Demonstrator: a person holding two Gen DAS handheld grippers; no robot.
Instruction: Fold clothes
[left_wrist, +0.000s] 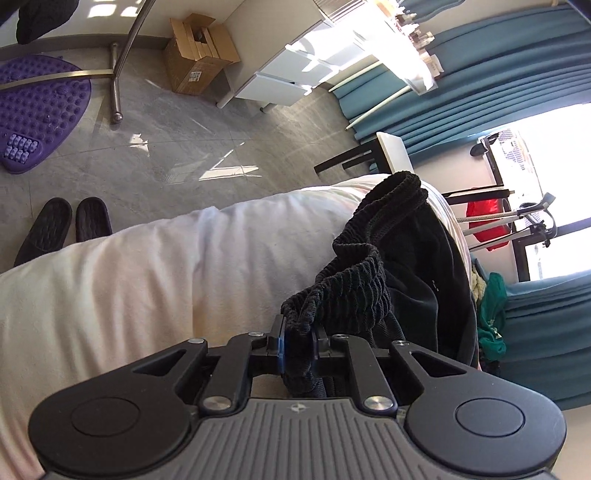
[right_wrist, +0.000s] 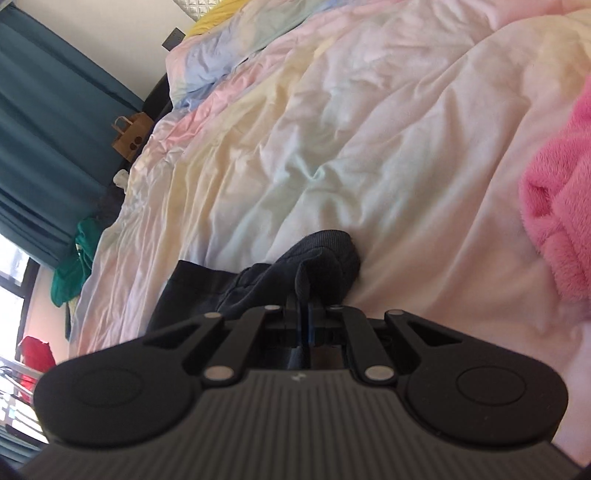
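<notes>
A black garment with a ribbed elastic waistband lies on the pale quilt of a bed. My left gripper is shut on the ribbed waistband, with cloth bunched between the fingers. In the right wrist view the same dark garment rests on the pastel quilt. My right gripper is shut on a fold of its fabric. The rest of the garment is hidden under the grippers.
A fluffy pink garment lies on the bed to the right. Beside the bed are black slippers, a purple mat, a cardboard box, a white cabinet and teal curtains. A green cloth hangs by the bed's left edge.
</notes>
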